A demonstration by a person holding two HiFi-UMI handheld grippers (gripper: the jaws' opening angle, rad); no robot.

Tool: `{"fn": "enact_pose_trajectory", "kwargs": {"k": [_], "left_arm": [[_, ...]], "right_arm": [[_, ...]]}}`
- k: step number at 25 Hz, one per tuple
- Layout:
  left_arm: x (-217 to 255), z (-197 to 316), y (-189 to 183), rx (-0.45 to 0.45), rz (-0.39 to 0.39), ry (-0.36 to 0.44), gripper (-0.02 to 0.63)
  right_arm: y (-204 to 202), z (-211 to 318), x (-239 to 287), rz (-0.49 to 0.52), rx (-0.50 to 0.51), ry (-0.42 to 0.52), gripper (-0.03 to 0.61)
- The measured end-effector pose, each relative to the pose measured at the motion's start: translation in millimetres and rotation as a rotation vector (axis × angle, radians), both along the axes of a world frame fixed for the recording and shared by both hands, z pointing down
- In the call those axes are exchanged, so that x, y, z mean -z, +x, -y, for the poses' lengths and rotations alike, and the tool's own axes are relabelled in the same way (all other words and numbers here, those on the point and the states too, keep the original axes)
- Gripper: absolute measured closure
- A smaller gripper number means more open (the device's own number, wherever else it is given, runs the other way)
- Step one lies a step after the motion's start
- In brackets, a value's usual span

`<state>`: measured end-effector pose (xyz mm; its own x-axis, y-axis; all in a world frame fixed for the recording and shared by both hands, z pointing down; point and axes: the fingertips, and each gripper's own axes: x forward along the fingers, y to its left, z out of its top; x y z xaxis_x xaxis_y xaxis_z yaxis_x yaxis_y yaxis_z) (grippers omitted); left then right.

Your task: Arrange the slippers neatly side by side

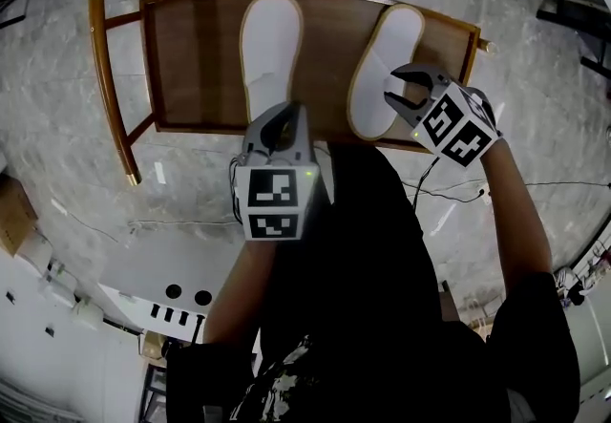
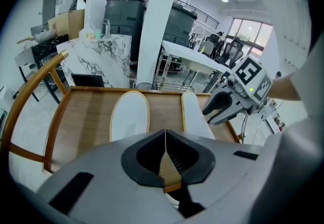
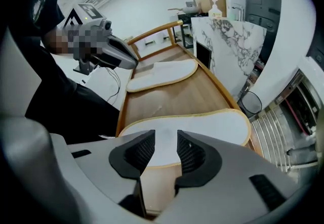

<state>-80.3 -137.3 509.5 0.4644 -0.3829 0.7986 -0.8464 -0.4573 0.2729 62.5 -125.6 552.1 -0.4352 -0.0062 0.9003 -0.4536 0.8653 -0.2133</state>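
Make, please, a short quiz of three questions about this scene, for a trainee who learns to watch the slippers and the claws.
1. True or false: the left slipper and the right slipper both lie on the wooden bench.
2. Of the left claw and the right claw, which stands open? A. left B. right C. both
3. Which slipper lies slanted, not square to the bench's front edge?
Key: 1 true; 2 B; 3 the right slipper.

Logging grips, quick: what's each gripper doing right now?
Left gripper: closed, empty.
Right gripper: open above the right slipper, holding nothing.
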Motion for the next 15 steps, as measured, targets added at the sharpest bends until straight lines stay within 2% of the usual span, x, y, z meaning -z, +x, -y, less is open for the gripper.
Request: {"fn": "enact_pose_trajectory", "kwargs": {"k": [10, 15], "left_arm": [[-5, 3, 8, 0.017, -0.002, -0.036, 0.606], [-3, 5, 14, 0.026, -0.001, -0.032, 0.606]], "right_arm": [[-6, -2, -12, 0.032, 0.233, -0.194, 0.456], [-12, 1, -16, 0.029, 0.335, -0.232, 0.471]]}}
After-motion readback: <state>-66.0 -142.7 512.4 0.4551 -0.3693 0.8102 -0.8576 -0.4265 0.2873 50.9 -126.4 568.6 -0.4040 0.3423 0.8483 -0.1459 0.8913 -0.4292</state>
